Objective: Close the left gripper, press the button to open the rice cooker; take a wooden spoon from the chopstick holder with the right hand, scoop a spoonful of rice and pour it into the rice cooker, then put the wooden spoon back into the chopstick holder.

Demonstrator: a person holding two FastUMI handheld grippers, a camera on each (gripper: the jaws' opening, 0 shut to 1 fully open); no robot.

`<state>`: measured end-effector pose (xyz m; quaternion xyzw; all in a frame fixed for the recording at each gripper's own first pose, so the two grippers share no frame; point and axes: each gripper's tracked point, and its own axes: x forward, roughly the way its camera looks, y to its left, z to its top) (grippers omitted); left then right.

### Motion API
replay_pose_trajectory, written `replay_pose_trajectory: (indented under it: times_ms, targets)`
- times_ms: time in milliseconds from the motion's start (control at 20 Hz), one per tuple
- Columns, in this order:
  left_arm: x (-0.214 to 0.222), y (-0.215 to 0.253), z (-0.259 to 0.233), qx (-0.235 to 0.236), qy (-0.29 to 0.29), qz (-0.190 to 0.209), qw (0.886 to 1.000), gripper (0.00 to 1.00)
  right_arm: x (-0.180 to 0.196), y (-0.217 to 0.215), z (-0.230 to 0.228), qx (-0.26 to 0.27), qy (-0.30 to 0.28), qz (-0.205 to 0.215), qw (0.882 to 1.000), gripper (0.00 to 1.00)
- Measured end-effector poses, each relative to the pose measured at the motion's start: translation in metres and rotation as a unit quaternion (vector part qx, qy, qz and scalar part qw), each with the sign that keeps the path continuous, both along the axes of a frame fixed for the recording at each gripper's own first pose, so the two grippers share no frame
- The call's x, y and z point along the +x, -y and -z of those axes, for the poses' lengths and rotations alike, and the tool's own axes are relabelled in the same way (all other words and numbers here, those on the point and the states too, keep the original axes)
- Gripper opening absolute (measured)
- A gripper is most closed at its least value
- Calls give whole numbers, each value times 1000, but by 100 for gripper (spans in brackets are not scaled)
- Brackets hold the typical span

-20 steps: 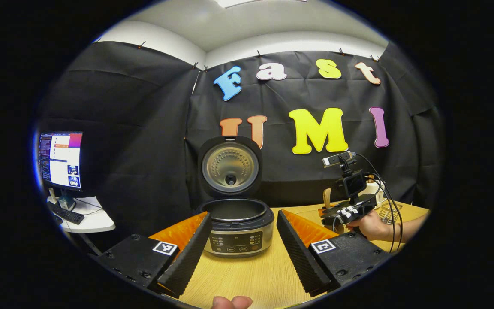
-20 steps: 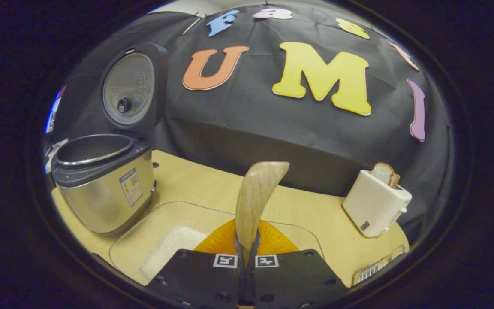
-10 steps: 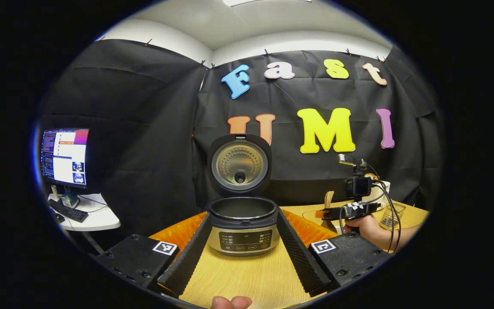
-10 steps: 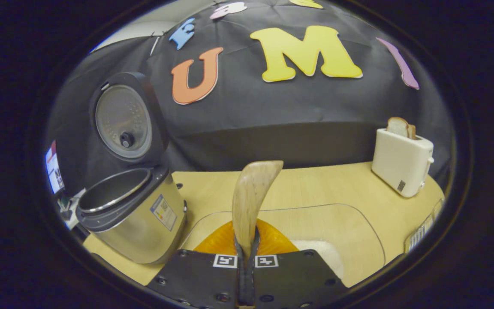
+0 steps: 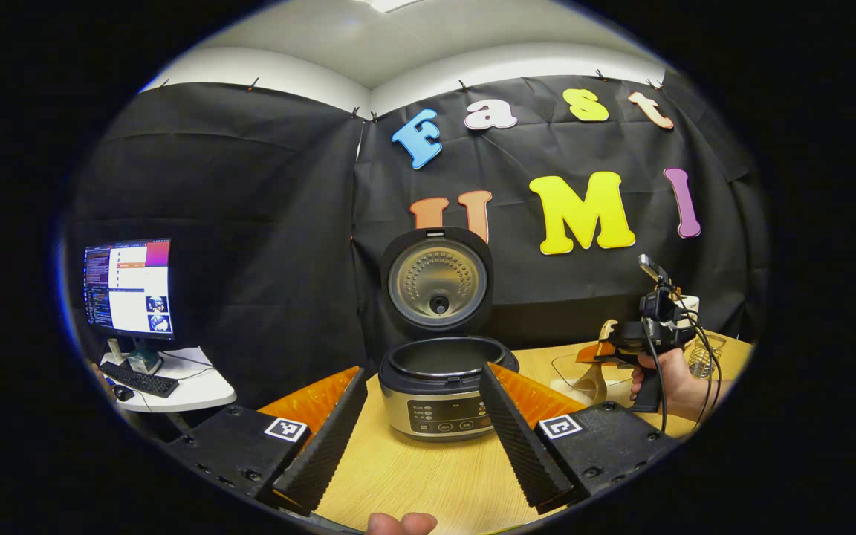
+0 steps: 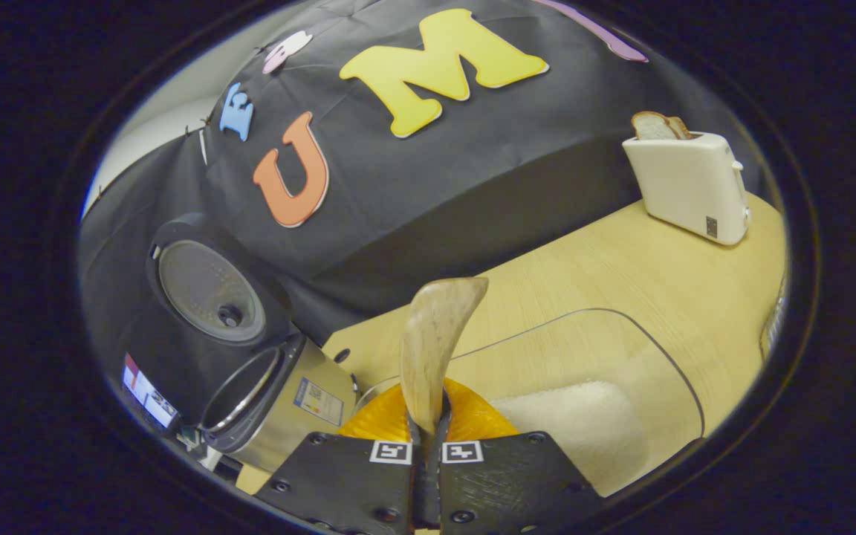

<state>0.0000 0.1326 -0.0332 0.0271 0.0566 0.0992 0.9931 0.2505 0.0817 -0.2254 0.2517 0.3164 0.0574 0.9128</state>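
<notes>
Left gripper view, cooker: the rice cooker [image 5: 439, 386] stands on the desk [image 5: 428, 475] with its lid [image 5: 437, 281] raised, so the button press is done.
Left gripper view, left tongs: the left tongs [image 5: 419, 420] are spread wide, the cooker's front framed between the 2 fingers, nothing held.
Left gripper view, other hand: farther right, a hand [image 5: 677, 379] holds the right tongs [image 5: 610, 349] with the wooden spoon [image 5: 597, 364] tipped down toward a clear tray [image 5: 565, 369].
Right gripper view, right tongs: the right tongs [image 6: 428, 435] are pressed together, pinching the wooden spoon [image 6: 434, 342] by its handle, bowl end pointing away.
Right gripper view, rice: a white heap of rice [image 6: 576, 427] lies in the clear tray [image 6: 651, 334] just beside the tongs; the spoon looks empty.
Right gripper view, cooker: the rice cooker [image 6: 279, 405] sits to the left, pot open.
Right gripper view, aside: a toaster [image 6: 688, 186] with bread stands at the far edge.
Progress: 2 steps appear done, opening and taking the spoon.
Remaining: scooping, pouring into the cooker, returning the spoon to the chopstick holder.
</notes>
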Motion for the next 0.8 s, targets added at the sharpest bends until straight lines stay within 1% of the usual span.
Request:
replay_pose_trajectory:
  times_ms: [50, 200, 450, 600, 800]
  targets:
    - [1, 1, 0, 1, -1, 2, 1000, 97, 1, -1, -1, 11, 0, 3, 1000, 0]
    - [0, 5, -2, 1, 2, 7, 1000, 97, 3, 0, -5, 22, 4, 10, 1000, 0]
    - [0, 4, -2, -4, 2, 7, 1000, 97, 7, 12, -17, 60, 12, 41, 997, 0]
    - [-1, 2, -2, -5, 1, 4, 1000, 98, 6, 25, -23, 68, 20, 57, 996, 0]
    - [0, 5, -2, -6, 2, 7, 1000, 97, 5, 44, -35, 100, 24, 82, 991, 0]
